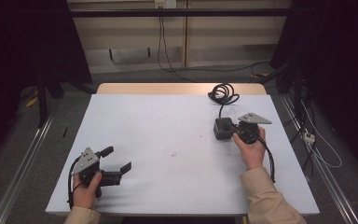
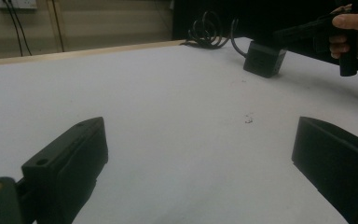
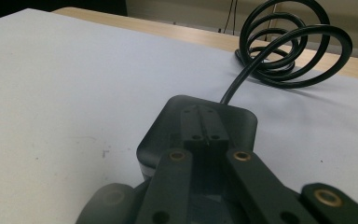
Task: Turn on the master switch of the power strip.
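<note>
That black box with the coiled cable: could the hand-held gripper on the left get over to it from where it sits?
Probably yes. The left hand-held gripper is open and far from the black box, with bare white tabletop between. But the right hand-held gripper, jaws closed, already rests on the box.

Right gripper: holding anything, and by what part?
Nothing held. The right gripper has its jaws closed together, lying over the top of the black power adapter, not around it. The left gripper is open and empty.
</note>
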Demonstrator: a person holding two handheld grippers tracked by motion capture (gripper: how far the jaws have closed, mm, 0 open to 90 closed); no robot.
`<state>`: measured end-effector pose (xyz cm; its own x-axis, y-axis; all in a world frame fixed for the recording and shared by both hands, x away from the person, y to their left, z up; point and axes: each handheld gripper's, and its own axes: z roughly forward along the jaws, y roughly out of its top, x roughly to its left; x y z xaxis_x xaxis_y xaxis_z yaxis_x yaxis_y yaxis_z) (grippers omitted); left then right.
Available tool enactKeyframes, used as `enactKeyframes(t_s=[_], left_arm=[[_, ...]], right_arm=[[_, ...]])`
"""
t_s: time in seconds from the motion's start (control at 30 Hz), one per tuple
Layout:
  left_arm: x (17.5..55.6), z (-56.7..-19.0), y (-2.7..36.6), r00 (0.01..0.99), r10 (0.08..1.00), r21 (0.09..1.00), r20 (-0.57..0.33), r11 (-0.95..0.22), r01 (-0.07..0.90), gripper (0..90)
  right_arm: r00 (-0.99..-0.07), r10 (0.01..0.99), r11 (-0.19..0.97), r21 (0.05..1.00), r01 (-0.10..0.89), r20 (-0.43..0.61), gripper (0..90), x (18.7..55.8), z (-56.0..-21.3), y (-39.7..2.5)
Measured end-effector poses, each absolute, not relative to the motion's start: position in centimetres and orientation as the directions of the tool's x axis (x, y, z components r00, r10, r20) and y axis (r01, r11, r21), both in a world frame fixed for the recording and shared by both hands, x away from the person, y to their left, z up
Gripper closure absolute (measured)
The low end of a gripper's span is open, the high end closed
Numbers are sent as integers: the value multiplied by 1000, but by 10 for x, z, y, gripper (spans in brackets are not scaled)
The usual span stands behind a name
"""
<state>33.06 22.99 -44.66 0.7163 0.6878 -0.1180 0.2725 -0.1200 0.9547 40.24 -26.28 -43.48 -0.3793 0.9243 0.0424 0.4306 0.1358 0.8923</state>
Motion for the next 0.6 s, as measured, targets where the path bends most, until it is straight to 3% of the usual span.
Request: enactKeyframes(t_s=[0.6], left_arm=[[331, -446, 229, 719, 685, 956, -117, -119, 269, 33]], right_arm=[[-373, 926, 128, 891, 437, 50, 900, 402, -435, -262]])
